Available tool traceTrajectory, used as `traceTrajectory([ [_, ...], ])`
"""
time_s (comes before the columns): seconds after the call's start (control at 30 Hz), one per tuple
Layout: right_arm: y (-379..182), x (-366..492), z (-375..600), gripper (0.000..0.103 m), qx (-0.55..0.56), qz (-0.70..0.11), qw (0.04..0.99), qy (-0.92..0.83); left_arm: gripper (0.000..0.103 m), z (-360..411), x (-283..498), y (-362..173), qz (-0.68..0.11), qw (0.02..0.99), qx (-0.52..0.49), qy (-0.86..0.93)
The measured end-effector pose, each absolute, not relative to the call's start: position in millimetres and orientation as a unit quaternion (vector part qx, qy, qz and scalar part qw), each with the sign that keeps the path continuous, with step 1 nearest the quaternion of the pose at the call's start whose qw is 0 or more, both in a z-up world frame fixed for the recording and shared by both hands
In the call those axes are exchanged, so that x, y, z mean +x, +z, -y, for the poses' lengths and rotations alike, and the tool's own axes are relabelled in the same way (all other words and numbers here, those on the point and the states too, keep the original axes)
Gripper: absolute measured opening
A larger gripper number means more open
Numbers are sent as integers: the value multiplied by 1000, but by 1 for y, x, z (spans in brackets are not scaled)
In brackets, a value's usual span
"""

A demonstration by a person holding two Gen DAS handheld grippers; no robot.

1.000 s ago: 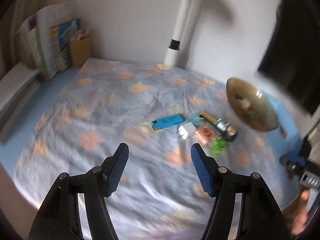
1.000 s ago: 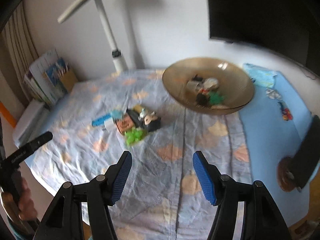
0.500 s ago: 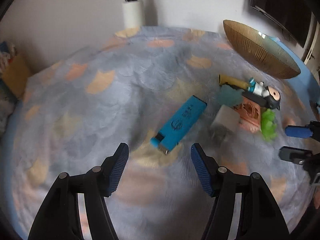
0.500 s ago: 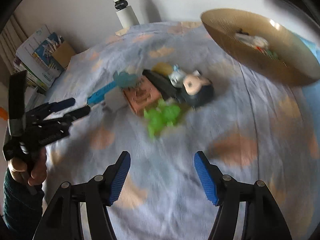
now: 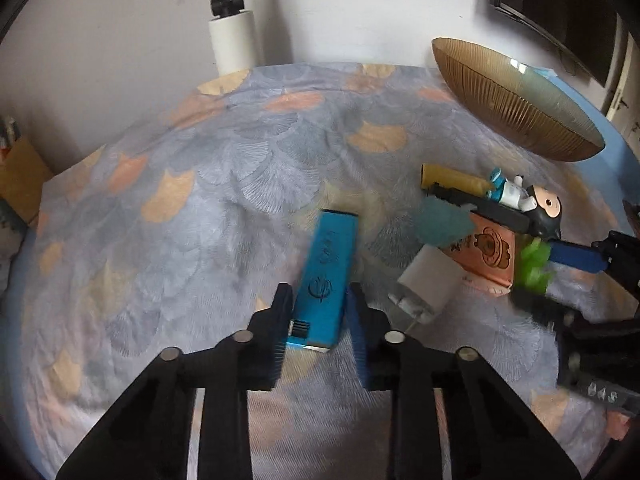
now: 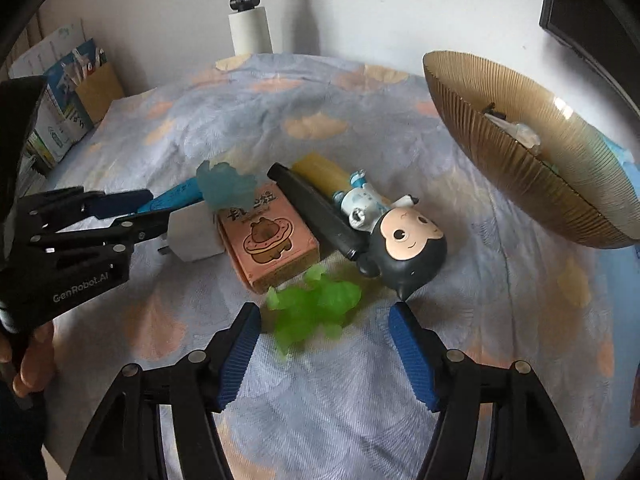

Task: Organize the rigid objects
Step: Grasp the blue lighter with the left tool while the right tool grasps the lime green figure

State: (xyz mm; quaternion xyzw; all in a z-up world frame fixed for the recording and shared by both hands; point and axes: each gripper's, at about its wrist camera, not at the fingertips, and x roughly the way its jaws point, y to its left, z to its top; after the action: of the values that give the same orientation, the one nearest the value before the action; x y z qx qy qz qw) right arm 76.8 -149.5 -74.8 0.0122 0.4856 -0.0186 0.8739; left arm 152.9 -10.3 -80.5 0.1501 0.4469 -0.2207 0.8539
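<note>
Two claws: lowered over the desk pile.
Left claw (image 5: 318,320): just clamped on the blue bar (image 5: 326,280).
Right claw (image 6: 324,344): narrowing, unclosed, around the green toy (image 6: 316,304).
Next: bowl (image 6: 520,168) transfer judged likely.

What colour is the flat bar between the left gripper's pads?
Bright blue, with a dark round logo. The flat bar shows best in the left wrist view.

A white cylindrical lamp post (image 6: 249,28) rises at the counter's far edge; a tan cardboard holder (image 6: 100,90) of papers stands near its far left corner, a dark screen (image 5: 560,8) hanging beyond the right.
</note>
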Motion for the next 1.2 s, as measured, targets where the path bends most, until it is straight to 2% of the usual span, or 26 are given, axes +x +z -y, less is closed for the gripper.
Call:
traceTrajectory([
  [0.13, -73, 69, 158, 33, 7, -472, 881, -29, 23, -2, 133, -74, -454, 865, 102, -187],
  [0.47, -65, 18, 208, 33, 75, -498, 863, 49, 22, -60, 38, -66, -465, 883, -51, -23],
  [0.63, -69, -8, 200, 33, 3, -503, 858, 105, 23, -63, 12, -77, -459, 883, -91, -15],
  [0.7, -70, -15, 196, 34, -19, -497, 861, 103, 23, -56, 11, -76, -452, 889, -66, -16],
  [0.73, -71, -17, 196, 36, -20, -495, 862, 104, 25, -53, 11, -75, -452, 890, -54, -16],
  [0.77, -71, -20, 198, 42, -12, -495, 862, 108, 32, -52, 11, -75, -451, 891, -51, -19],
  [0.8, -72, -23, 202, 59, 2, -497, 860, 114, 37, -54, 11, -74, -449, 892, -53, -22],
  [0.83, -72, -24, 204, 69, 15, -498, 859, 119, 38, -56, 10, -72, -445, 893, -58, -22],
  [1.0, -73, -25, 197, 69, 19, -495, 863, 97, 38, -59, 25, -76, -451, 891, -52, -8],
  [1.07, -73, -20, 194, 66, 28, -494, 865, 86, 37, -54, 31, -78, -452, 891, -42, -8],
  [1.1, -73, -17, 192, 59, 28, -493, 867, 73, 35, -50, 33, -77, -453, 891, -31, -5],
  [1.13, -73, -16, 190, 48, 19, -492, 869, 59, 22, -48, 33, -77, -451, 892, -26, -3],
  [1.2, -73, -18, 183, 37, -11, -485, 874, 40, 21, -47, 33, -78, -451, 892, -23, -6],
])
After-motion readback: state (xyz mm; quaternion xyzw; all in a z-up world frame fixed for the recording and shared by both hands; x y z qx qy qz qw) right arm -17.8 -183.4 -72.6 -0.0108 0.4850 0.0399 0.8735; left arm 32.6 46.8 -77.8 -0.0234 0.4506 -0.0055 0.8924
